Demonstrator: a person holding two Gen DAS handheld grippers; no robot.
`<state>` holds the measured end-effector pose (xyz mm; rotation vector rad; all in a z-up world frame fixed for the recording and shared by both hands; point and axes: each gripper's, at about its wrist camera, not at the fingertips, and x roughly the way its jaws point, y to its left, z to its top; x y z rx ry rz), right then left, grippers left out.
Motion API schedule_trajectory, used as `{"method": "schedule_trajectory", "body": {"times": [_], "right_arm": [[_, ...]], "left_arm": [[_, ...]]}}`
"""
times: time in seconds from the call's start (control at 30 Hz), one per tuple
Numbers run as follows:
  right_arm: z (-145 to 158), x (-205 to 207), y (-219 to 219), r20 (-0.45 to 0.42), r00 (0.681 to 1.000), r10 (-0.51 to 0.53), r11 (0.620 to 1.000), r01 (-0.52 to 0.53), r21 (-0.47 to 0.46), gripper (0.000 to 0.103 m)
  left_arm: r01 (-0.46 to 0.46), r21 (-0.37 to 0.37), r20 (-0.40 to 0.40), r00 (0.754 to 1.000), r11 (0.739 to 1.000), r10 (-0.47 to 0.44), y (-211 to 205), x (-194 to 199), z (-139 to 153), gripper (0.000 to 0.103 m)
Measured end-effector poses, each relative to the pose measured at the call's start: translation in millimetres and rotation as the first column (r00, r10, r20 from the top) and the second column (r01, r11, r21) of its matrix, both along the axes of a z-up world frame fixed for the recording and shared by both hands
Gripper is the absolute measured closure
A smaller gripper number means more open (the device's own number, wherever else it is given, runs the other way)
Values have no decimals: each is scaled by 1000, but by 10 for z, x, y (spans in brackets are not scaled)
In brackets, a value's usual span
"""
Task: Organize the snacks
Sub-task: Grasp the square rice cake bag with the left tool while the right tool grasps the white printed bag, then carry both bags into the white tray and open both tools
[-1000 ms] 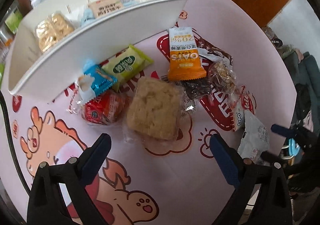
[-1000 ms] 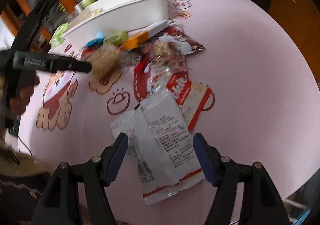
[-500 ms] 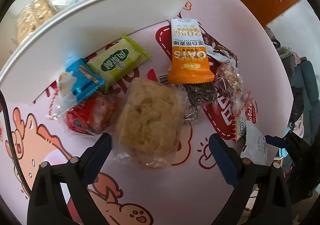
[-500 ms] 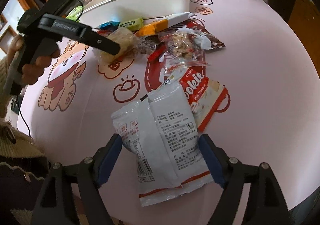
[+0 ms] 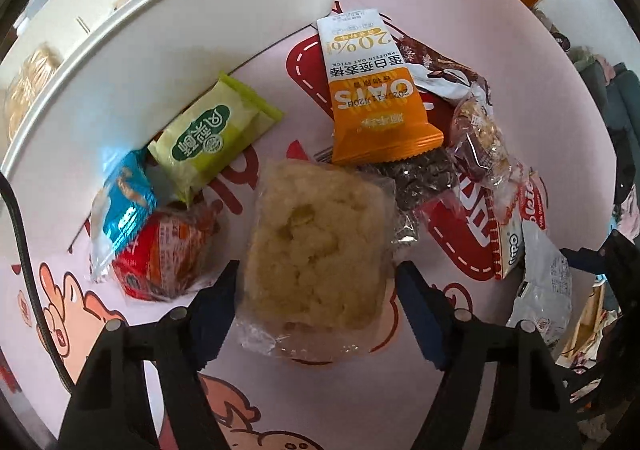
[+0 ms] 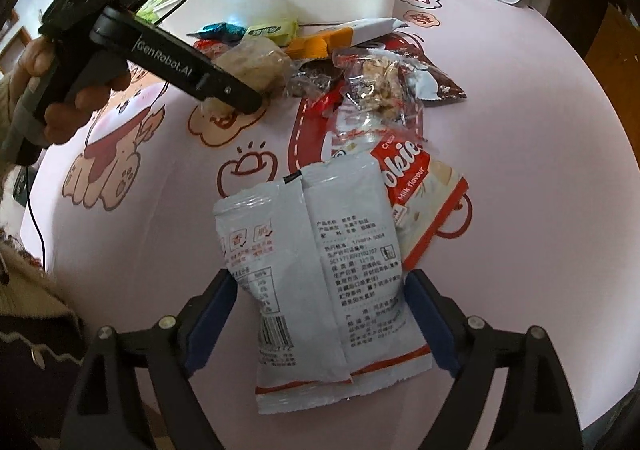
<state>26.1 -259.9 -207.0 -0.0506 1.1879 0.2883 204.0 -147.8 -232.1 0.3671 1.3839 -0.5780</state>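
Blue-padded left gripper now down around the rice cake, closer than a second ago, jaws apart, not yet clamped. Right gripper likewise advanced to straddle the grey packet, also unclenched. Both pickups probably imminent, bound for the white tray. Tray compartments mostly cut off; pad contact hard to judge; packet's front hidden.
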Motion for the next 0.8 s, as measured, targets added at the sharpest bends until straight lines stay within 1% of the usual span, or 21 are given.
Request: {"method": "schedule_trajectory", "body": {"times": [0.07,0.13,0.17,0.23,0.3,0.43,0.47,0.6,0.77,0.8], "right_arm": [[-17,10,-1,0,1000,-14,1000,14,6,16],[-33,20,2,-2,1000,-26,1000,26,3,17],[-37,14,15,1,1000,-28,1000,28,-1,20],[-26,-8,40,14,999,-35,999,35,-13,25],[-3,-25,52,24,999,-45,999,45,-11,34],[69,-44,39,30,996,-84,996,83,23,46],[105,-54,48,34,995,-89,995,88,36,51],[249,-83,142,69,993,-90,995,86,58,52],[482,-99,269,133,988,-84,993,72,90,53],[512,-96,275,143,986,-86,993,73,97,53]], "left_arm": [[-1,10,3,1000,1000,1,-50,12,-9,29],[1,35,21,1000,999,-1,-74,5,-14,36],[4,47,32,999,999,-6,-133,18,-9,42],[5,43,23,1000,999,-6,-109,13,12,43],[-5,34,8,1000,999,4,-60,-7,21,44],[-13,30,-13,1000,999,14,43,-127,24,44],[-17,31,-18,1000,999,18,79,-132,26,45],[-16,16,-24,1000,1000,17,126,-252,109,45],[-5,-4,0,1000,1000,5,181,-460,316,45],[-6,-8,9,1000,1000,6,264,-503,375,45]]}}
